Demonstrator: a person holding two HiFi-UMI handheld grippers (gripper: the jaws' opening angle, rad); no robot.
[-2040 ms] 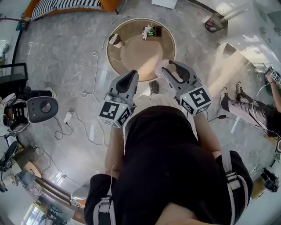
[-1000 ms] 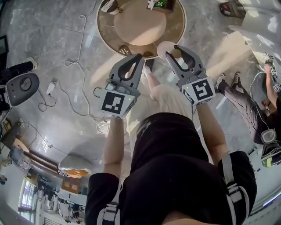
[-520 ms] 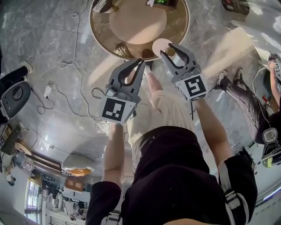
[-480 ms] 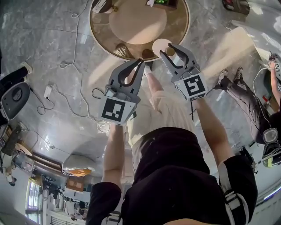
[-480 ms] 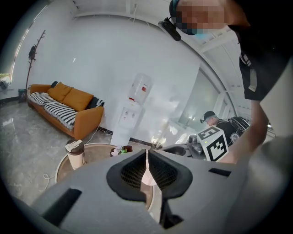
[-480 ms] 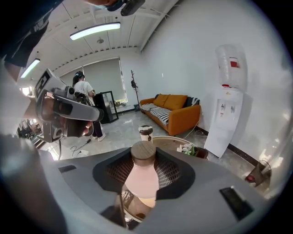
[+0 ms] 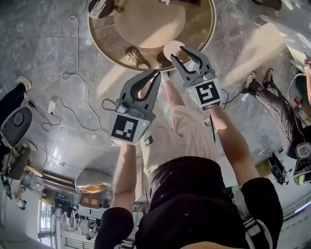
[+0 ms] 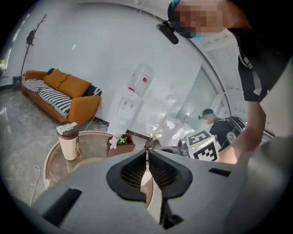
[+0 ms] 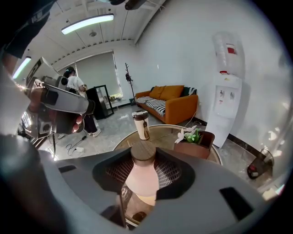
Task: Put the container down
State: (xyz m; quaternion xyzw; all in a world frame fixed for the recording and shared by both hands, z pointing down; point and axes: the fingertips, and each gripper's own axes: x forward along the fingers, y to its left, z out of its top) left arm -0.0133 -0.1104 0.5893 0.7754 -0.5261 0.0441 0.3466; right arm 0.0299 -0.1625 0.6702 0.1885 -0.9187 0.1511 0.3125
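Over the round brown table (image 7: 197, 24), the pale brown-lidded container (image 9: 142, 176) clamped in the right gripper (image 7: 182, 52) should be lowered upright before release; the left gripper (image 7: 156, 74) is closed on nothing.

Container (image 9: 142, 177): pale pinkish bottle, brown round lid, upright, clamped between right hand-held gripper (image 9: 143, 156) jaws.

container (image 9: 142, 178): sides covered by right gripper (image 9: 143, 155) pads; in head view only a pale part shows past the jaws | table (image 7: 203, 35): far part cut by top edge | tumbler (image 7: 99, 7), planter (image 7: 187, 2): cut by top edge | dark shape (image 7: 133, 56) at table rim: cannot tell what | left gripper (image 8: 147, 151) body hides table's near side
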